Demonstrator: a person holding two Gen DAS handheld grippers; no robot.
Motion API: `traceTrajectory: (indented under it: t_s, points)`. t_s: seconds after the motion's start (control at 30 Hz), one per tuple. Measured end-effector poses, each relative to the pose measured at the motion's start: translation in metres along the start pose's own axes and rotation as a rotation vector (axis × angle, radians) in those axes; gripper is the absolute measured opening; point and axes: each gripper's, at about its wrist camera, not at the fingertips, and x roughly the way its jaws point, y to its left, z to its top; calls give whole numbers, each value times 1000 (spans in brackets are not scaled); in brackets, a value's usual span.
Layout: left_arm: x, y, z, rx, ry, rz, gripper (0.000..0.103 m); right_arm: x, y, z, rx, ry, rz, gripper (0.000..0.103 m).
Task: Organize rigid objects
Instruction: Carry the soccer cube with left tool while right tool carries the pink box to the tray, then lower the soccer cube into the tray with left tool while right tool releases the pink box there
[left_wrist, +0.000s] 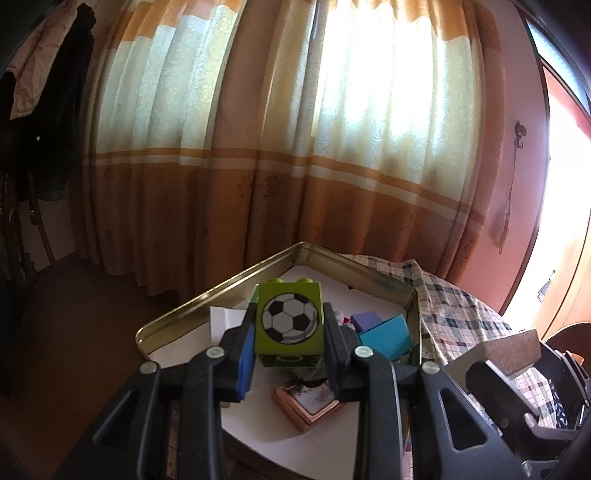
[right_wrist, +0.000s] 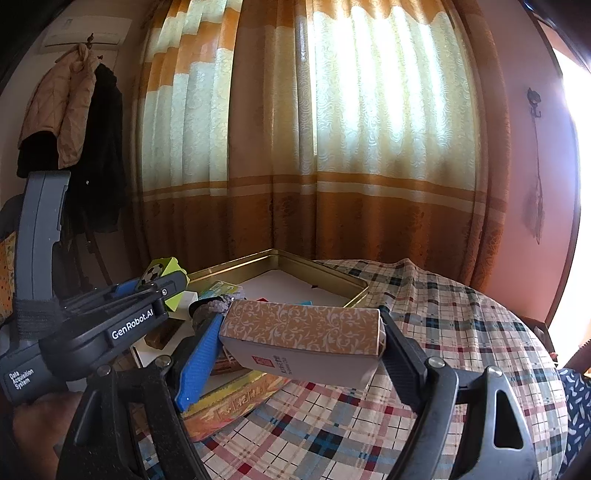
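Your left gripper (left_wrist: 290, 332) is clenched on the green football block (left_wrist: 290, 323), holding it above the near corner of the open gold tin (left_wrist: 207, 291), with a teal block (left_wrist: 388, 338) lying just beyond its right finger. Your right gripper (right_wrist: 301, 338) clamps the patterned brown box (right_wrist: 303, 326) lengthwise between its pads, over the checked tablecloth (right_wrist: 443, 314) beside the tin.

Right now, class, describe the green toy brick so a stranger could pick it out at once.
Start at the gold tin tray on the checked tablecloth before the orange curtains. Above its near side, the left gripper clamps the green toy brick. Unlike the blue blocks in the tray, it has studs on top and a printed football.
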Motion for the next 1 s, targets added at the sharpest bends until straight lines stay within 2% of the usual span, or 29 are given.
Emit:
traceTrajectory:
  t_s: [0.57,0.67,0.77,1.0]
  points:
    - [8,11,13,0,36,16,30,11,-2,24,-14,0,16,83]
    - [15,16,19,-3,62,27,30,24,-1,30,-22,22,36,83]
    - [26,15,24,39,112,42,30,45,-2,38,-14,63,54,83]
    - [53,21,28,41,229,29,30,95,-3,52,-5,157,66,83]
